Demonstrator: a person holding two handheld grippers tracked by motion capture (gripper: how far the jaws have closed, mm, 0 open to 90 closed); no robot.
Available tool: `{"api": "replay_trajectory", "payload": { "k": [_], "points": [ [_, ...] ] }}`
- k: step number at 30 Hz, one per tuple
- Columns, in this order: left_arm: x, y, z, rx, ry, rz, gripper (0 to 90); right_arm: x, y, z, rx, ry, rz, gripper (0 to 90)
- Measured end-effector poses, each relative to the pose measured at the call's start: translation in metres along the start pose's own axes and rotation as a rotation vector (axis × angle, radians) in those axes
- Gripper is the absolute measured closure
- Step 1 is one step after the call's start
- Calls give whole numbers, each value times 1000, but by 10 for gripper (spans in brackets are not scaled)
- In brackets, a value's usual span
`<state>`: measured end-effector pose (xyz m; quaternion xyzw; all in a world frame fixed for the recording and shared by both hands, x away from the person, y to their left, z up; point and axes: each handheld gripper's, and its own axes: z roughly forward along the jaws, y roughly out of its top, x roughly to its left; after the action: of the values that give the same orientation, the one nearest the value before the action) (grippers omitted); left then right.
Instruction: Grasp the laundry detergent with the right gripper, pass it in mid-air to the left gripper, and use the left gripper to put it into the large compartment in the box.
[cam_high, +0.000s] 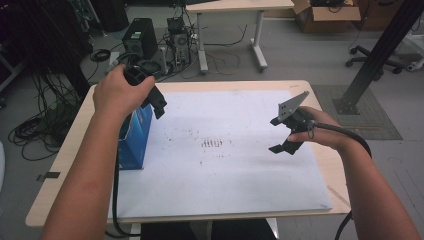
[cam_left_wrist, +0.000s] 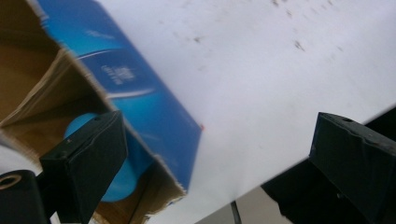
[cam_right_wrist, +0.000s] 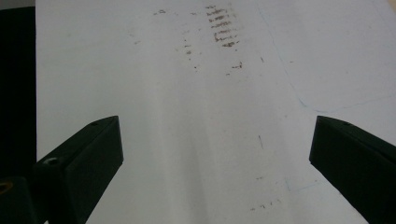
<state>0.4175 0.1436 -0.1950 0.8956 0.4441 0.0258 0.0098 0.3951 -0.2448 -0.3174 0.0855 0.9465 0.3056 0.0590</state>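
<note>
a tall blue cardboard box (cam_high: 136, 142) stands upright at the left edge of the white sheet (cam_high: 225, 170) on the pale wooden desk (cam_high: 65, 165), long axis vertical, torn open top facing up, a blue round thing (cam_left_wrist: 119, 172) inside. the left tongs (cam_high: 159, 102) hover released just above it; the right tongs (cam_high: 284, 145), released too, hang well apart over the sheet.

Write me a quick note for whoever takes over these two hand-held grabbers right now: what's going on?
Left gripper: open, hovering over the open top of the blue box at the white sheet's left edge.
Inside the box: a light-blue round item, not gripped.
Right gripper: open, holding nothing, above the sheet's right side.
Done: nothing out of the box yet.
Left: probably reaching in for the item.
</note>
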Motion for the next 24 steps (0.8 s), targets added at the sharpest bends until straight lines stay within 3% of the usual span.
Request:
{"api": "replay_trajectory", "payload": {
  "k": [1,2,6,10,20,24],
  "points": [
    [-6,4,-2,5,-27,55,48,1,2,0,0,2,0,28],
    [-6,4,-2,5,-27,55,46,1,2,0,0,2,0,28],
    [-19,12,-6,-4,-47,167,47,2,5,-1,6,3,-15,28],
    [-28,17,-6,17,-70,237,48,2,6,-1,12,4,-15,28],
    [-53,26,-7,32,-114,454,46,2,11,2,41,12,-28,28],
    [-60,28,-5,74,-122,527,48,1,18,1,51,13,-36,28]
  ]
}}
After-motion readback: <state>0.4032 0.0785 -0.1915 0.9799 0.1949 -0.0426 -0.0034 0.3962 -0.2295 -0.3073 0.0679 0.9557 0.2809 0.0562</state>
